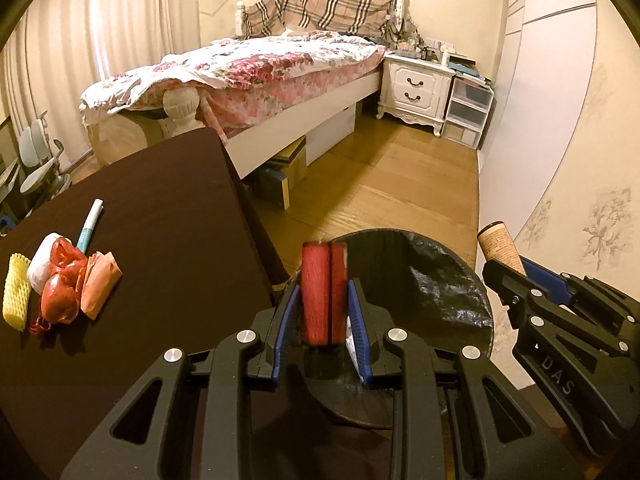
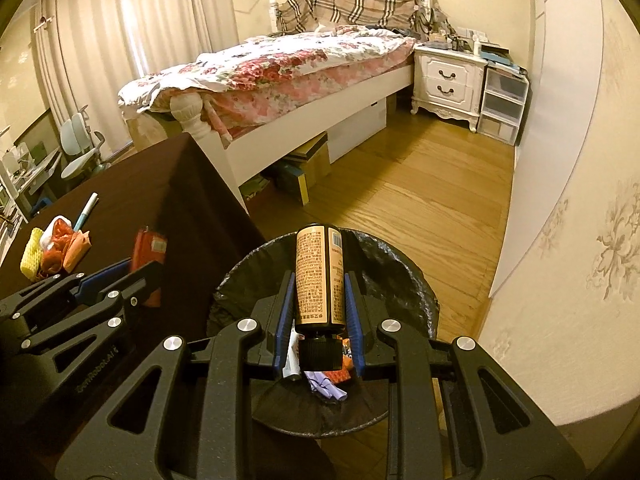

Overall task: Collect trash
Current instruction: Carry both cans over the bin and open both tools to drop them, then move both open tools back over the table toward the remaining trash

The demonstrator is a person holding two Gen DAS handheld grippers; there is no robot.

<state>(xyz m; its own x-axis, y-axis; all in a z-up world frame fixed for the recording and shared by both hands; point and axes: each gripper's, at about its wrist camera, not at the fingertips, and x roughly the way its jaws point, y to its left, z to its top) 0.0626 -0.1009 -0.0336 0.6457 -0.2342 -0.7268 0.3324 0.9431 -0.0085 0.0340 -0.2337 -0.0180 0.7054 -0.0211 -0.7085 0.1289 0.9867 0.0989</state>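
Right hand-held gripper (image 2: 319, 280) clamped on upright bottle (image 2: 320, 276), directly over lined bin (image 2: 404, 280) below; left hand-held gripper (image 1: 324, 300) gripping red packet (image 1: 323, 292), at bin's near rim beside counter (image 1: 160, 220); both release straight down

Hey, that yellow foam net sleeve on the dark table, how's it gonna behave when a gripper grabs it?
The yellow foam net sleeve looks like open mesh foam, so it is probably very light and will likely squash flat between the fingers. Its ribbed surface should grip rather than slip. It lies against the white wad, so a push may drag that along.
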